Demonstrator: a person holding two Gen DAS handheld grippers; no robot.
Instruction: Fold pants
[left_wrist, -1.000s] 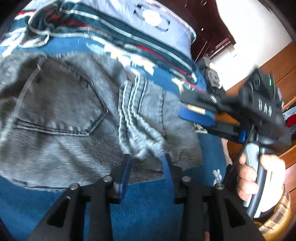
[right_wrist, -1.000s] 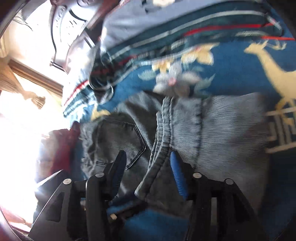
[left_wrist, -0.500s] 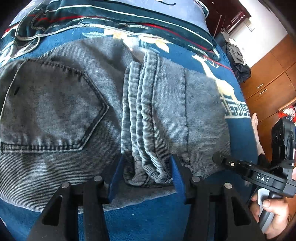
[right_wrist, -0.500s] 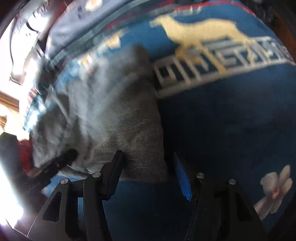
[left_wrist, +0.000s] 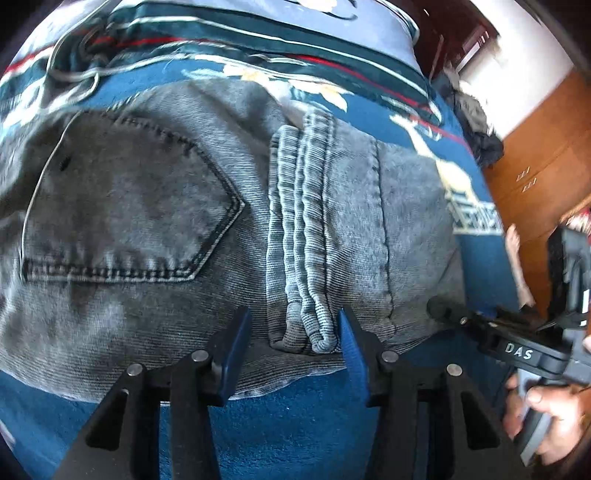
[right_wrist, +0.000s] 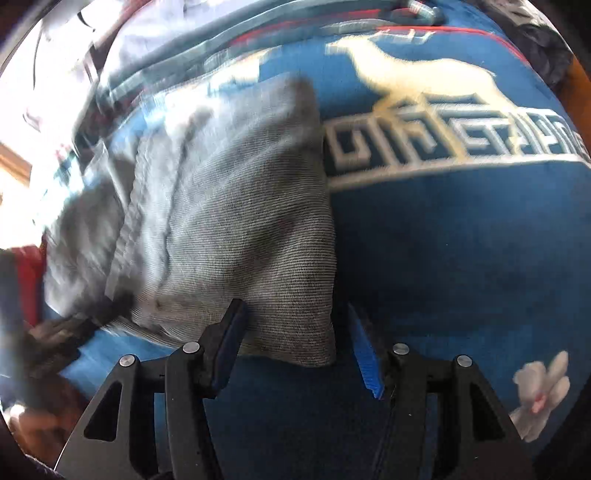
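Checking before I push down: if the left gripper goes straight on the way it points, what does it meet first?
Most likely the ribbed waistband of the jeans, lying between the open left gripper jaws.

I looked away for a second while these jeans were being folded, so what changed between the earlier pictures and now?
The right hand-held gripper swung away from the ribbed waistband to the near right corner of the folded jeans, which now sits between its open jaws. The left hand-held gripper closed in on the waistband end, its jaws having just been opening; they straddle it without pressing. The jeans stayed folded on the blue blanket.
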